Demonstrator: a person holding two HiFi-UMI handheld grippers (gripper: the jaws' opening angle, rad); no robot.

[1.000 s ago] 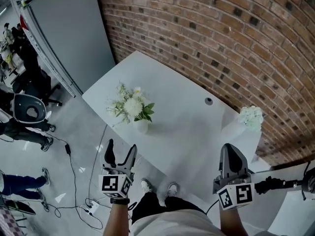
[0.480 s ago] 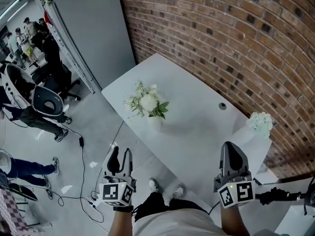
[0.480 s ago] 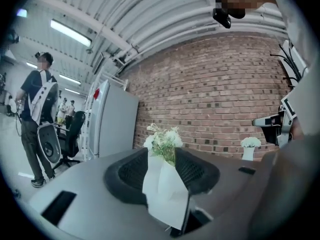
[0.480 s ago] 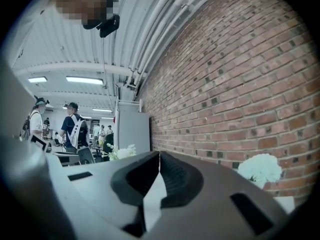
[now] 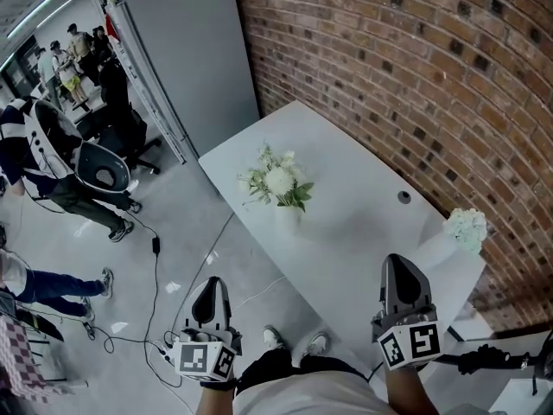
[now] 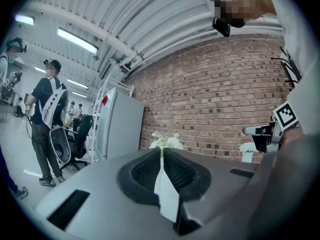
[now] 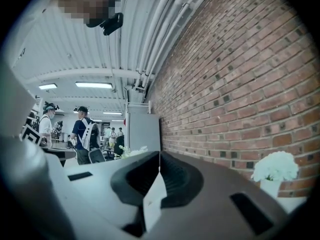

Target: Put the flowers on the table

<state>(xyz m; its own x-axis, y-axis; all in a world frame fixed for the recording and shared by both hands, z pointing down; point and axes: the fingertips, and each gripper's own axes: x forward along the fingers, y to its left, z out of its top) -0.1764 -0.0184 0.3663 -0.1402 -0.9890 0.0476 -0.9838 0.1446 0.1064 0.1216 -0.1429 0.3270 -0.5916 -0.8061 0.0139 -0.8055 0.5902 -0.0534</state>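
Observation:
A bouquet of white flowers (image 5: 278,182) stands in a white vase (image 5: 288,219) near the left edge of the white table (image 5: 363,232). A smaller white bouquet (image 5: 467,227) stands at the table's right end by the brick wall. My left gripper (image 5: 210,285) hangs over the floor, short of the table; its jaws have just been closing and now meet with nothing between them. My right gripper (image 5: 397,264) is shut and empty above the table's near edge. The left gripper view shows the large bouquet (image 6: 166,141) beyond the shut left gripper (image 6: 161,153). The small bouquet (image 7: 275,166) shows in the right gripper view.
A brick wall (image 5: 415,76) runs behind the table and a grey cabinet (image 5: 186,59) stands at its far left. People (image 5: 52,162) and an office chair (image 5: 108,175) are at the left. Cables (image 5: 155,258) lie on the floor. A cable hole (image 5: 403,197) is in the tabletop.
The left gripper's jaws went from wide open to shut, and that gripper dropped lower in the view. The view swung, so the table and flowers now sit further right.

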